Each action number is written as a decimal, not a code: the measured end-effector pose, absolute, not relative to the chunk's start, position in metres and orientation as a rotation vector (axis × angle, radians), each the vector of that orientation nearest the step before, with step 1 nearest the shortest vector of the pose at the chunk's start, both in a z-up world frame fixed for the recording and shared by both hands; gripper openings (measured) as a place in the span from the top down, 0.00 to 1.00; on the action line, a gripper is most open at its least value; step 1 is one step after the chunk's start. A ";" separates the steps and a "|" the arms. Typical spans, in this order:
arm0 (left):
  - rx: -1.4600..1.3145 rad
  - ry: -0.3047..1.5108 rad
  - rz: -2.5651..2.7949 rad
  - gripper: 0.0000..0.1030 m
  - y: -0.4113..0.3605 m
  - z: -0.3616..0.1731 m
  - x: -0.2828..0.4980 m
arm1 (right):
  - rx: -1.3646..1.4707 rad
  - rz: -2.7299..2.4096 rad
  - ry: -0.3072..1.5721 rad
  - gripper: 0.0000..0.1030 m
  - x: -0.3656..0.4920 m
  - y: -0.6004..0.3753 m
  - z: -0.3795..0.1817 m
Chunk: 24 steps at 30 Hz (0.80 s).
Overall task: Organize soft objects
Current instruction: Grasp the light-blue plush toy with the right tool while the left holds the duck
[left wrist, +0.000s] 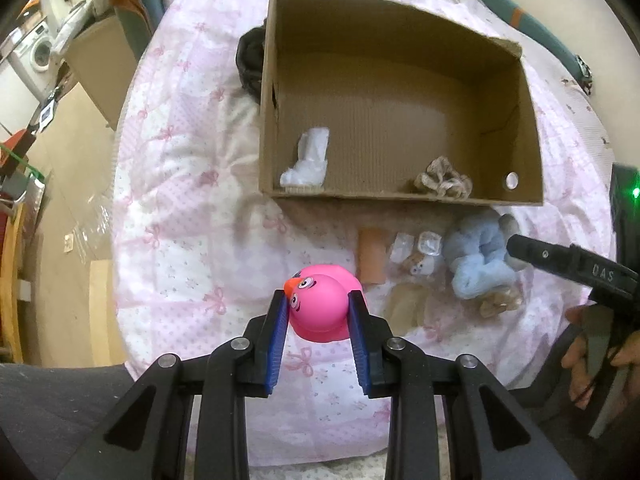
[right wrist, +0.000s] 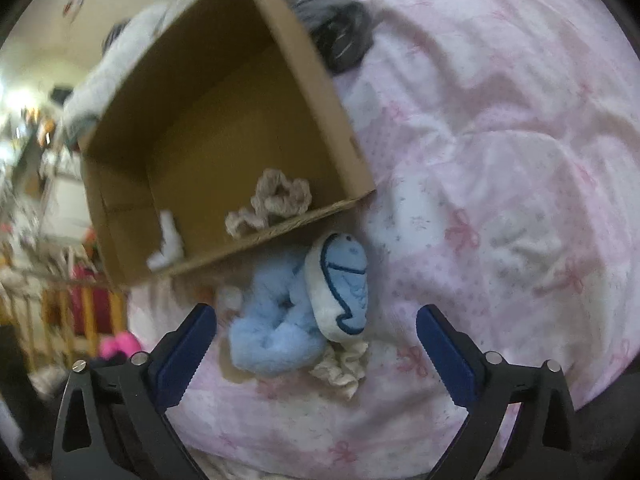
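Pink quilt (left wrist: 180,200): left gripper (left wrist: 318,312) clamps the pink duck (left wrist: 320,308); right gripper (right wrist: 316,344) gapes around the blue plush (right wrist: 276,320).

duck (left wrist: 318,304): glossy plastic | box (left wrist: 400,80): matt cardboard | quilt (left wrist: 192,216): cloth

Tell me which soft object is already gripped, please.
The pink rubber duck: the left gripper is clamped on its head; the others lie loose.

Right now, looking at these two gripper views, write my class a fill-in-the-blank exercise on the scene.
1. The left gripper is shut on a pink ____.
2. The right gripper is ____, above a blue plush.
3. The white cloth and beige scrunchie lie inside the ____.

Missing words: duck; open; box
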<state>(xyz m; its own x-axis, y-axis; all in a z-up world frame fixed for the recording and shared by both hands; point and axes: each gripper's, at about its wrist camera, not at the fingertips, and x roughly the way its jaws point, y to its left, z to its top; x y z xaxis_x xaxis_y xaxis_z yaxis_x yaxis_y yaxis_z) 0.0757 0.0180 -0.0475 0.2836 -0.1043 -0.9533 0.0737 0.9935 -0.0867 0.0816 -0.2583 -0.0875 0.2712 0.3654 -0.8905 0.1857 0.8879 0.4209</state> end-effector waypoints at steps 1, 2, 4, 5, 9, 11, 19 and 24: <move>-0.042 1.293 -0.112 0.74 0.020 -0.053 0.076 | 0.452 0.147 1.322 0.00 0.085 -0.250 -0.088; -0.053 1.301 -0.110 0.74 0.015 -0.058 0.077 | 0.400 0.166 1.337 0.00 0.087 -0.241 -0.089; -0.069 1.307 -0.106 0.74 0.015 -0.062 0.080 | 0.301 0.201 1.339 0.00 0.089 -0.225 -0.087; -0.071 1.305 -0.106 0.74 0.013 -0.063 0.081 | 0.229 0.222 1.344 0.00 0.089 -0.214 -0.086; -0.071 1.296 -0.114 0.74 0.010 -0.063 0.083 | -0.109 0.293 1.367 0.00 0.079 -0.171 -0.091; -0.080 1.300 -0.116 0.74 0.010 -0.062 0.083 | -0.249 0.272 1.356 0.00 0.074 -0.157 -0.099; -0.101 1.304 -0.118 0.74 0.013 -0.064 0.086 | -0.047 0.181 1.418 0.00 0.107 -0.183 -0.117; -0.101 1.311 -0.111 0.74 0.013 -0.067 0.088 | 0.093 0.167 1.439 0.03 0.122 -0.199 -0.129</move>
<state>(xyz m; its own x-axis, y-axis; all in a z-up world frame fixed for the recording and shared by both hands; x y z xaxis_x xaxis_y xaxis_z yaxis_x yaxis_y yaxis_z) 0.0879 0.0127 -0.0668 0.2528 -0.1387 -0.9575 0.0246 0.9903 -0.1370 0.1217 -0.1995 -0.1295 0.1223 0.1706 -0.9777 -0.0584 0.9846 0.1645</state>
